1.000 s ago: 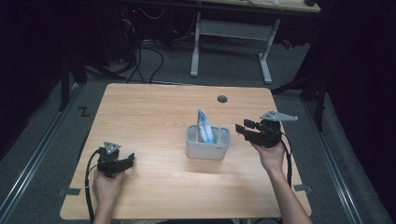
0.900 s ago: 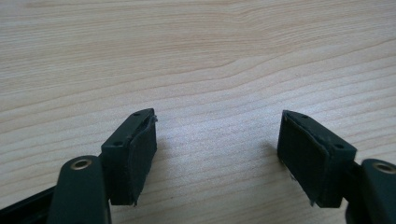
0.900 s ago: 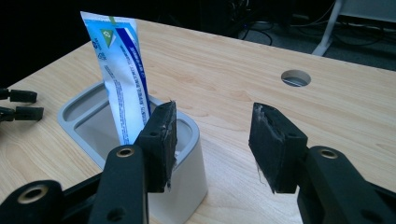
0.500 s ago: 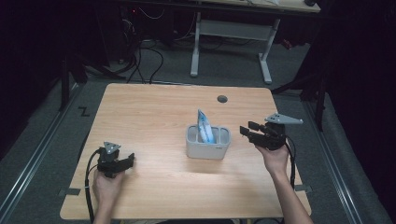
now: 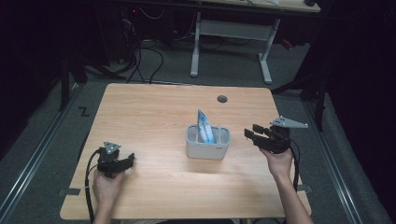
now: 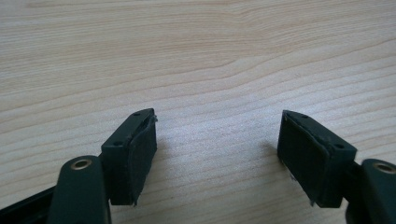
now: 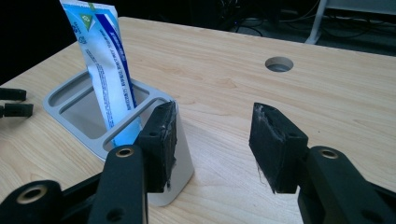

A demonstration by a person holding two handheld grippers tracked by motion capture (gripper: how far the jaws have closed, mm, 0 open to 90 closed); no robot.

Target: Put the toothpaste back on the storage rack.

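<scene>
- Right tongs (image 5: 249, 135) held above desk (image 5: 154, 107), jaws apart, nothing betw. them, pointed at grey holder (image 5: 208, 143) from just beside it.
- Blue-white packet (image 5: 204, 127) stood tilted in holder, mid desk.
- Left tongs (image 5: 128, 159) rested on desk, released, empty, well apart from holder.

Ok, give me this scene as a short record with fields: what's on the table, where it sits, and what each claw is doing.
surface: wooden table with a round cable hole
container: grey holder with compartments, near the table's middle
contents: blue and white packet standing upright in the holder, top sticking out
left claw: open, nothing between its jaws, low over bare wood at the near left
right claw: open, holding nothing, just right of the holder and pointing toward it
contact: neither claw touches the packet
</scene>
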